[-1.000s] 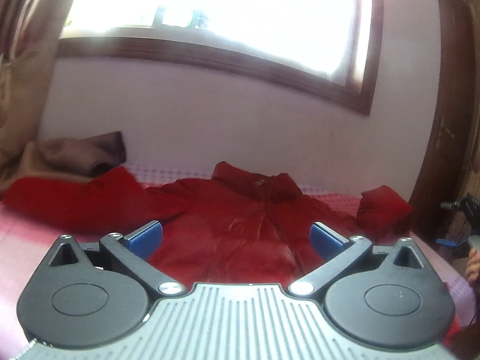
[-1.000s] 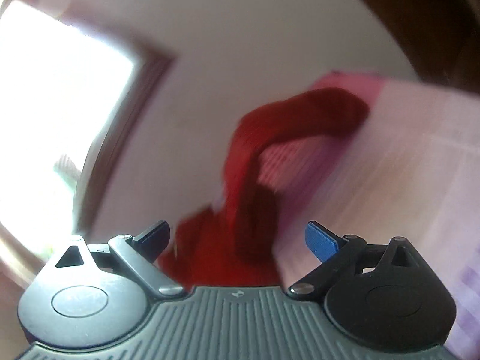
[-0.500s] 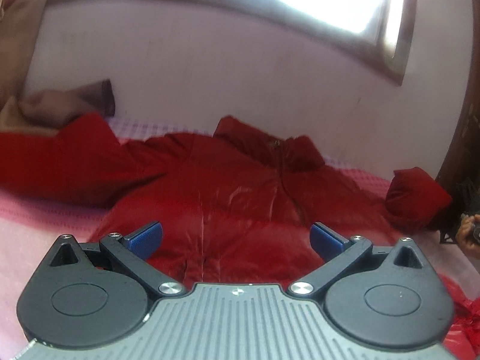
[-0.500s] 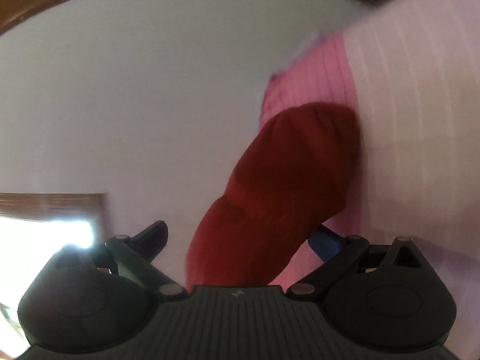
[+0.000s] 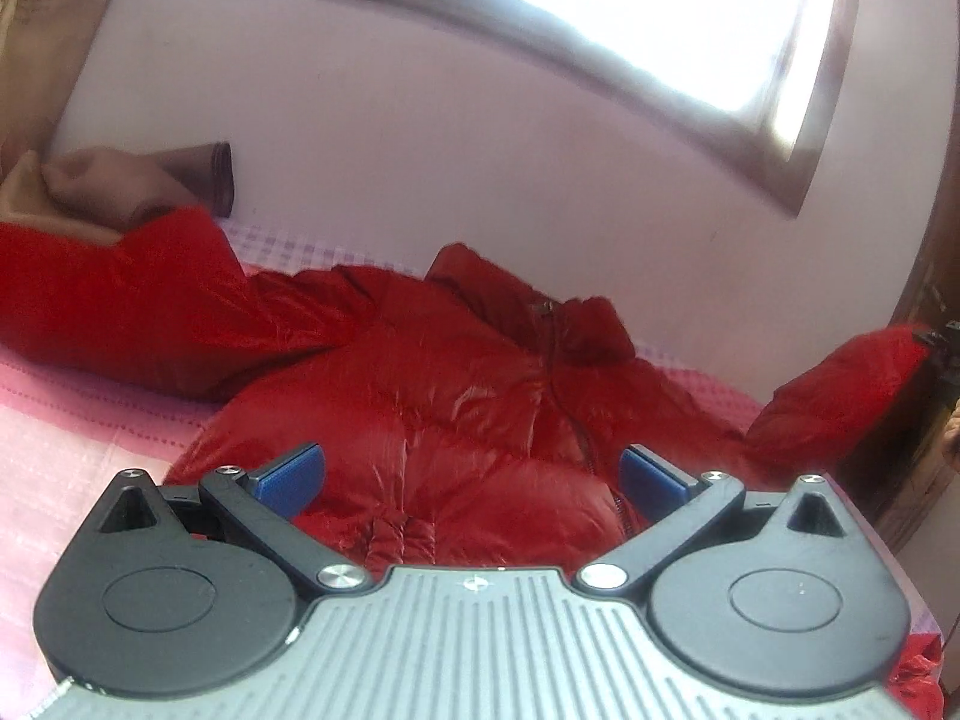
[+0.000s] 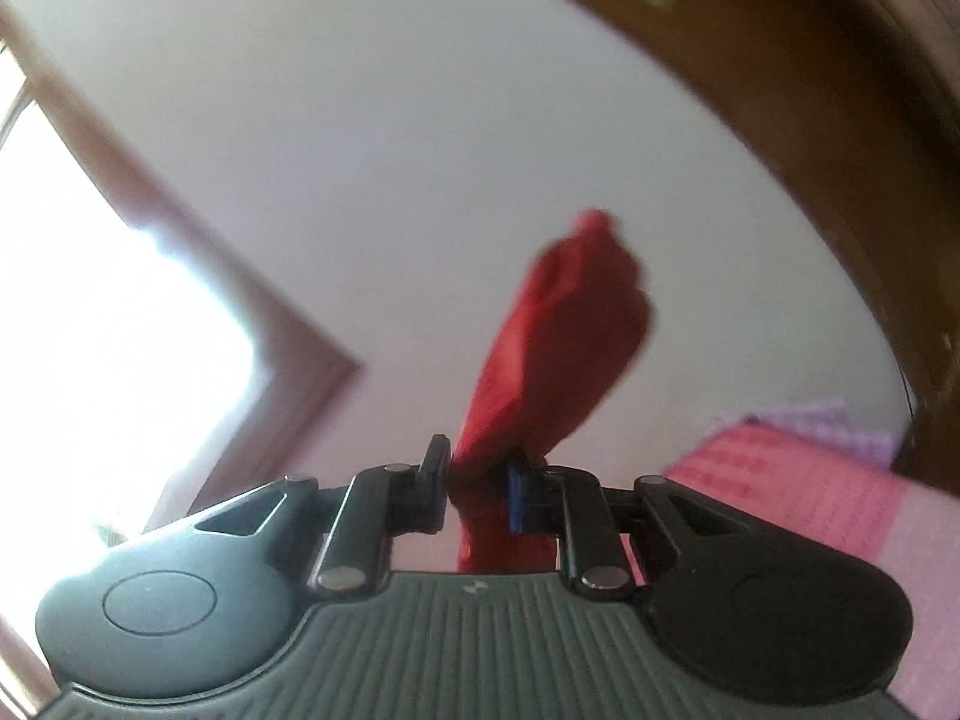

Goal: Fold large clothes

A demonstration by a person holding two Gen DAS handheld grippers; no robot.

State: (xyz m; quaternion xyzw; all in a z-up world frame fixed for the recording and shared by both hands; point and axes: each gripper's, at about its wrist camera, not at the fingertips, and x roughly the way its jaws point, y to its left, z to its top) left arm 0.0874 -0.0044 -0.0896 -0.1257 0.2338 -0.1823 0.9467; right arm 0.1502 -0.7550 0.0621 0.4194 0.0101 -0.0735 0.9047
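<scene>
Your right gripper (image 6: 478,489), its jaws just closed, pinches the cuff of the red jacket's sleeve (image 6: 558,348) and holds it aloft, seemingly to swing it across. The red jacket (image 5: 456,396) lies zipped, front up, on the pink bedspread (image 5: 90,420). Your left gripper (image 5: 471,474) hovers wide open and empty over its hem, likely to steady it.

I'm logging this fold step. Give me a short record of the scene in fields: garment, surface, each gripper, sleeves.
garment: red puffer jacket, lying front up, zipped, collar toward the wall
surface: pink bed cover
left gripper: open, above the jacket's lower front, holding nothing
right gripper: jaws have just been closing, now shut on the sleeve cuff, lifted off the bed
other sleeve: spread out flat to the left in the left wrist view
background: brown cloth by the wall, window above
</scene>
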